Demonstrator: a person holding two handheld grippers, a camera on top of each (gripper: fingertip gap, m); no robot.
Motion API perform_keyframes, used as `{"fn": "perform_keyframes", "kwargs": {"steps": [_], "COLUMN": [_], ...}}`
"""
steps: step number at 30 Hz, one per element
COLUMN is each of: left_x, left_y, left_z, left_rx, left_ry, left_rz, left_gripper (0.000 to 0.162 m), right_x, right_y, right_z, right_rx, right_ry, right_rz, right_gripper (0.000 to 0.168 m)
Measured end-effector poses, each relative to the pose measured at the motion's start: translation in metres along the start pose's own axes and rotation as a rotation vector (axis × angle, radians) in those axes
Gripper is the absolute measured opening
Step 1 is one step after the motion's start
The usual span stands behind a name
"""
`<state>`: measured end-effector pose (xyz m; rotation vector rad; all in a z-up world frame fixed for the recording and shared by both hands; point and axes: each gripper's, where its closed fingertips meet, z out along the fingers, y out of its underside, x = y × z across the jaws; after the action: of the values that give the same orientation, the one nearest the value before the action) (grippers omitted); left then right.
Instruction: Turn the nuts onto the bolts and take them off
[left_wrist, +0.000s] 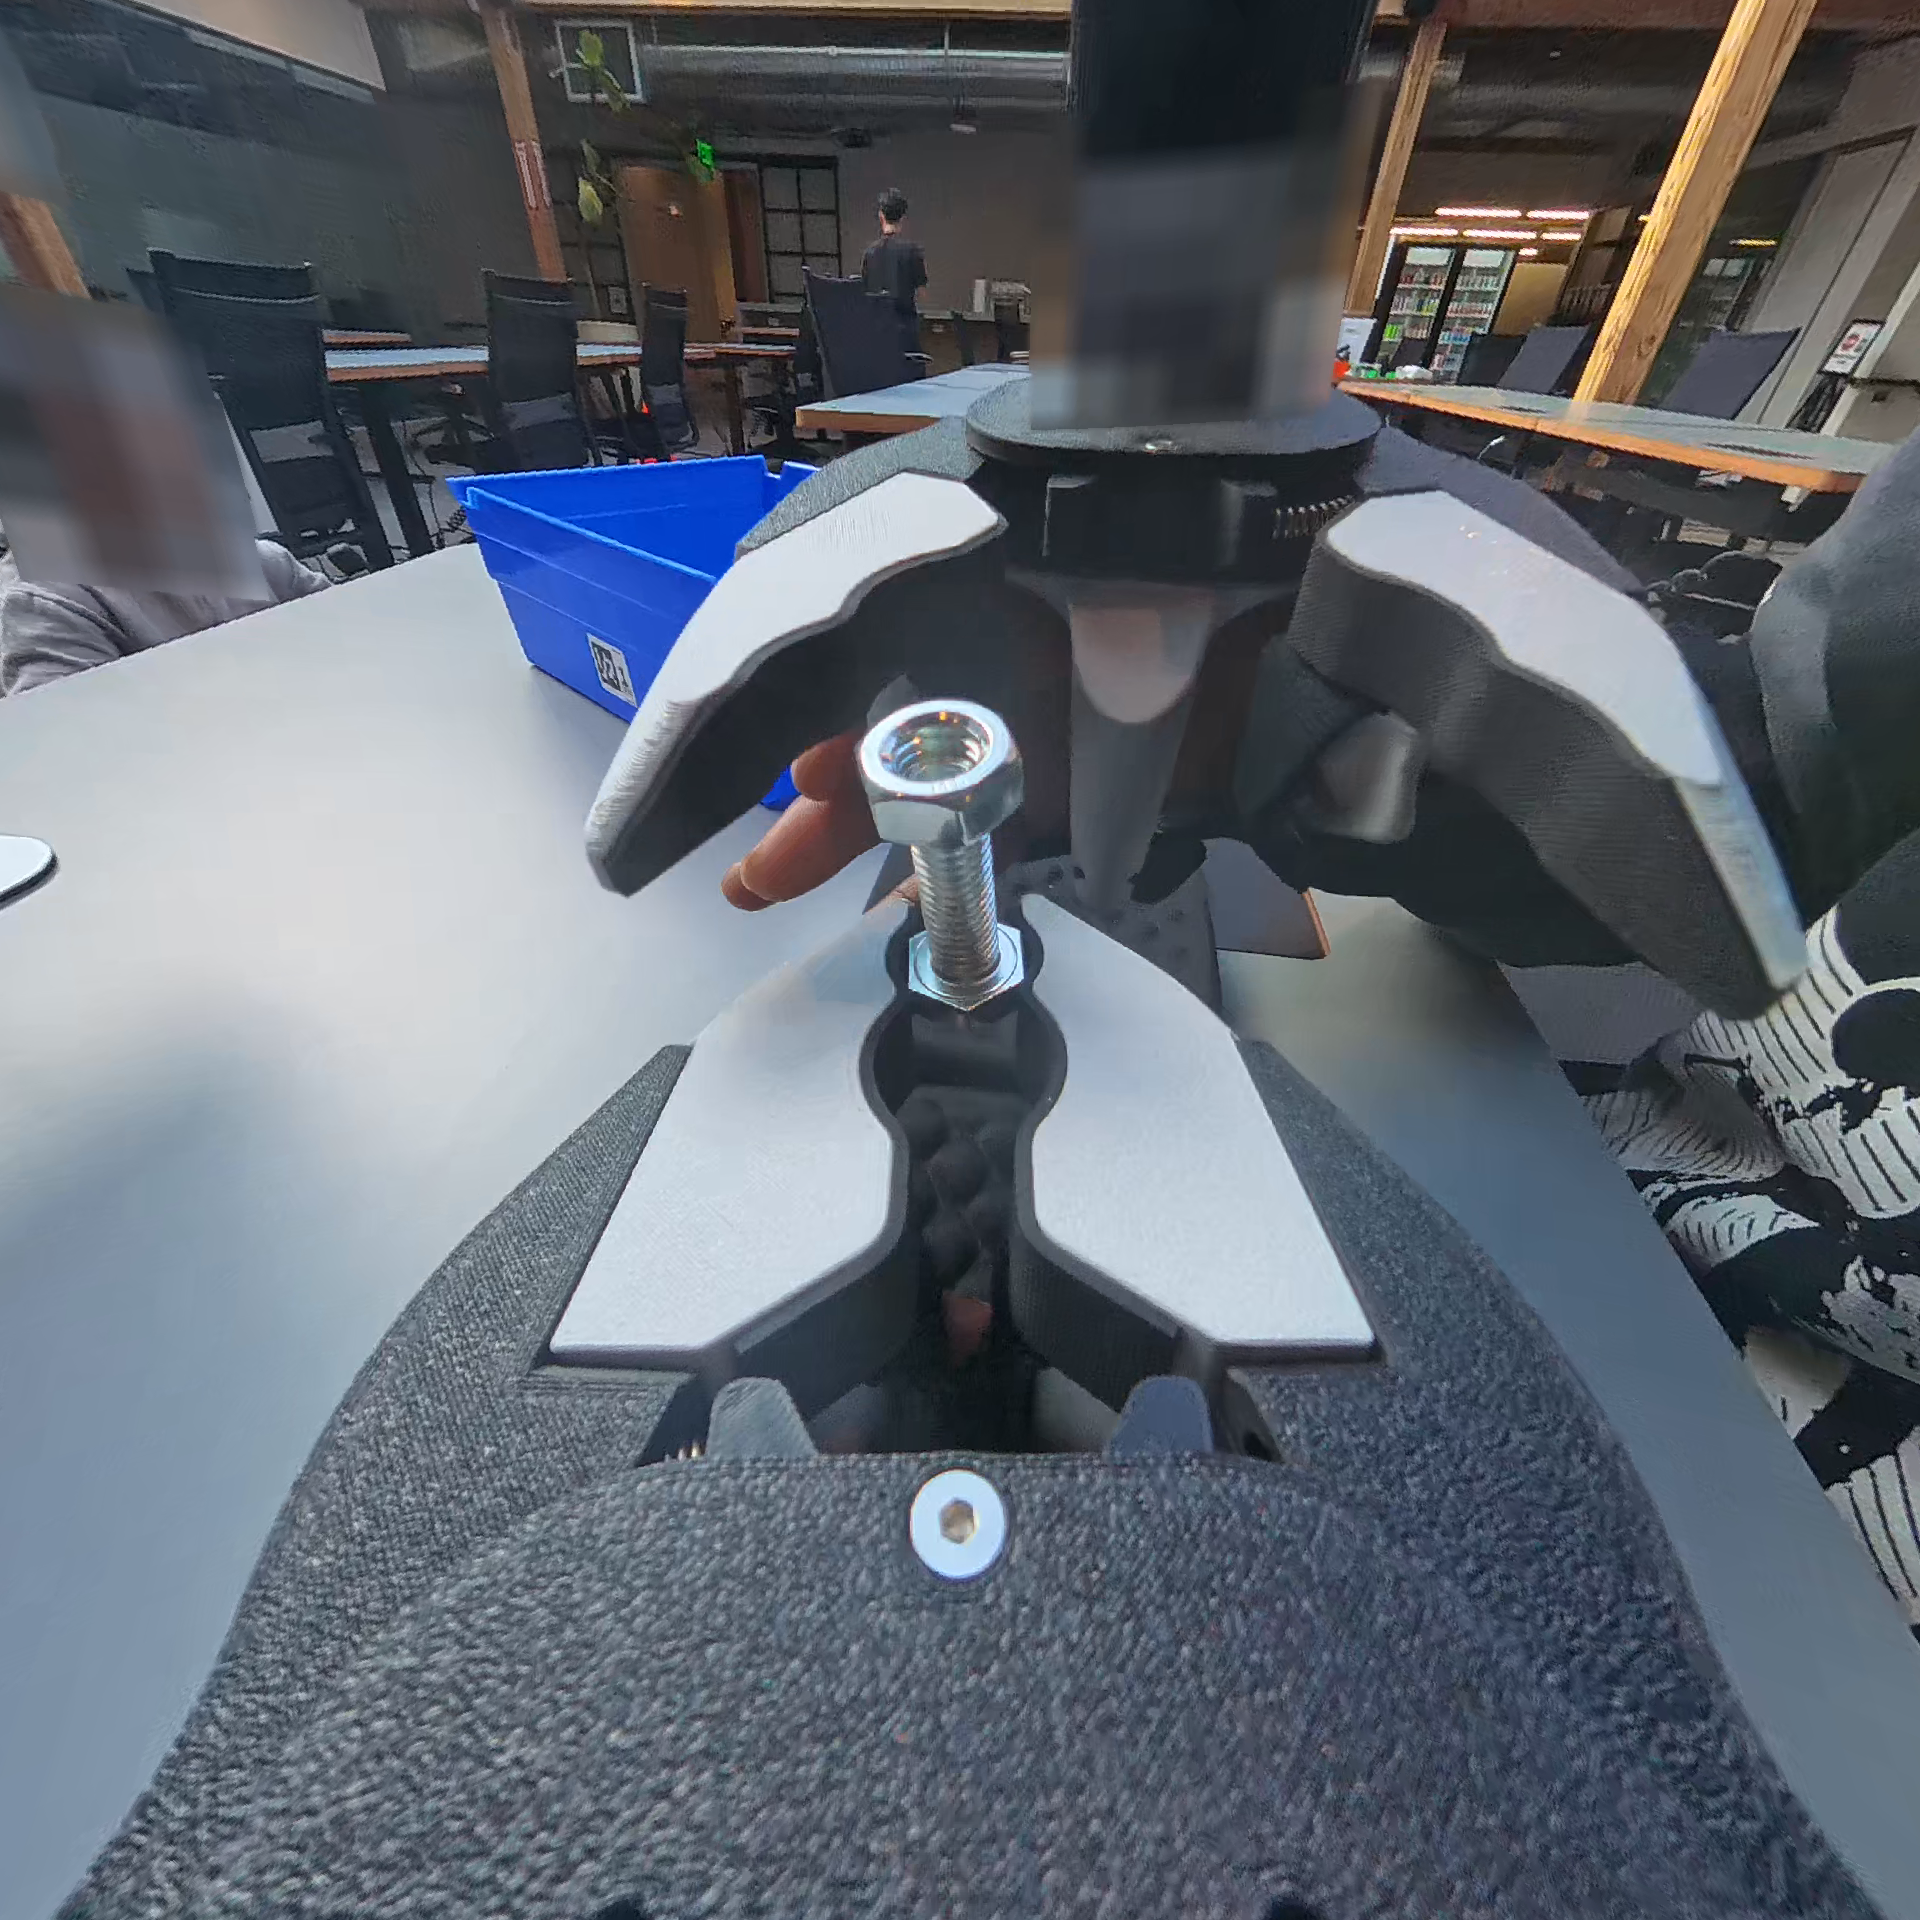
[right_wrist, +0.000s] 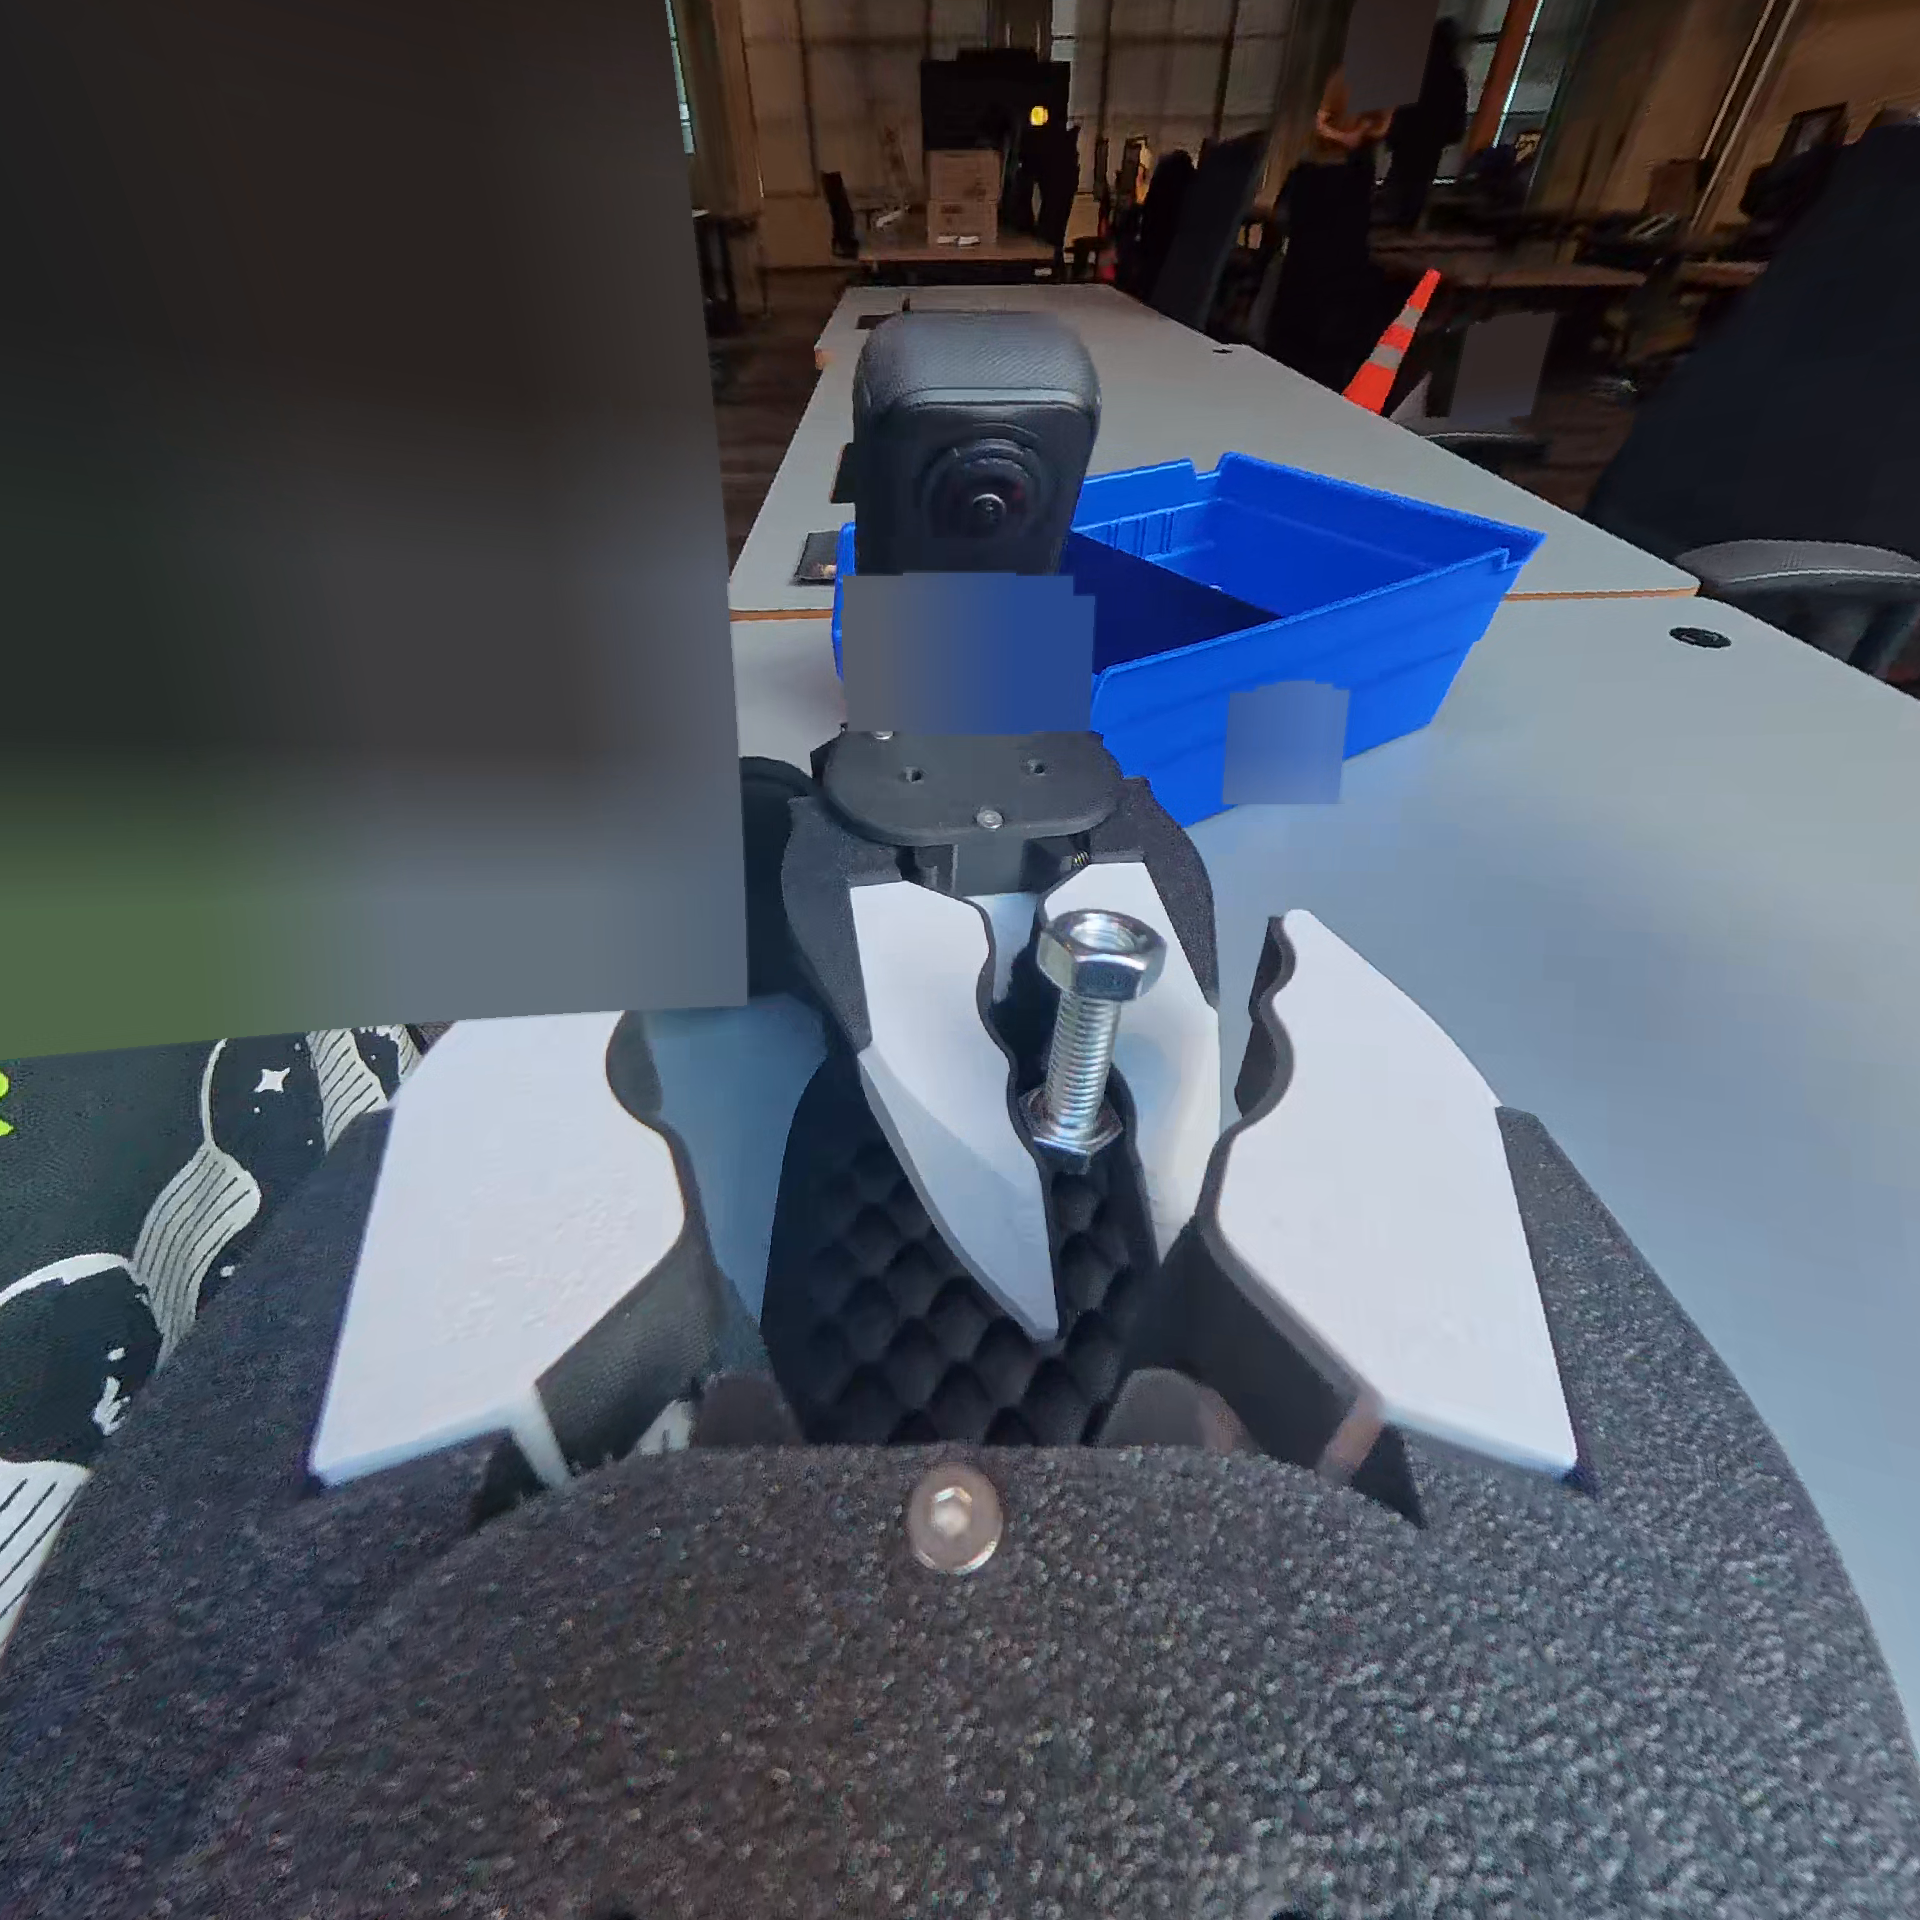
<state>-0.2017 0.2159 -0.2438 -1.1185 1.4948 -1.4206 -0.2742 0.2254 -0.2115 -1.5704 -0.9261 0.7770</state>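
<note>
A steel bolt (left_wrist: 954, 920) stands upright with its hex head clamped between the tips of my left gripper (left_wrist: 961, 935). A hex nut (left_wrist: 940, 774) sits on the top end of its thread. My right gripper (left_wrist: 1195, 925) faces it from the far side, jaws wide open on either side of the nut, touching nothing. In the right wrist view my right gripper (right_wrist: 966, 997) is open and empty. Beyond it, the left gripper (right_wrist: 1081, 1153) holds the bolt (right_wrist: 1081, 1070) with the nut (right_wrist: 1101, 956) on top.
A blue plastic bin (left_wrist: 613, 561) stands on the grey table (left_wrist: 312, 935) behind the grippers; it also shows in the right wrist view (right_wrist: 1351, 644). A person's hand (left_wrist: 800, 831) and patterned sleeve (left_wrist: 1766, 1143) hold the right gripper. Chairs and other tables stand farther back. My right fingertips sit around 7 centimetres from my left ones.
</note>
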Motion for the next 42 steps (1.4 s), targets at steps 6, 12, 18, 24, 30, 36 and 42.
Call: {"fn": "perform_keyframes", "kwargs": {"steps": [6,12,18,24,30,36,42], "left_x": [0.001,-0.001,-0.002,-0.003,-0.003,-0.002,-0.002], "left_y": [0.003,0.004,0.006,0.006,0.005,0.007,0.007], "left_z": [0.001,0.002,0.003,0.003,0.003,0.003,0.004], "left_rx": [-0.018,-0.031,-0.042,-0.039,-0.038,-0.048,-0.05], "left_ry": [0.003,-0.007,-0.016,-0.017,-0.018,-0.022,-0.02], "left_rz": [0.005,0.003,-0.001,-0.004,-0.003,0.006,0.005], "left_gripper": [0.014,0.014,0.014,0.014,0.014,0.014,0.014], "right_x": [-0.01,-0.01,-0.01,-0.017,0.007,0.023,0.025], "right_y": [-0.003,-0.003,-0.001,0.004,0.005,0.018,0.018], "right_z": [0.002,-0.007,-0.018,-0.033,-0.045,-0.029,-0.026], "right_rx": [-0.003,0.0,0.006,-0.005,0.055,-0.028,-0.014], "right_ry": [-0.022,-0.004,0.015,0.017,0.152,0.194,0.193], "right_rz": [-0.031,-0.033,-0.023,-0.015,-0.003,0.011,0.009], "right_gripper": [0.106,0.098,0.092,0.071,0.035,0.024,0.009]}}
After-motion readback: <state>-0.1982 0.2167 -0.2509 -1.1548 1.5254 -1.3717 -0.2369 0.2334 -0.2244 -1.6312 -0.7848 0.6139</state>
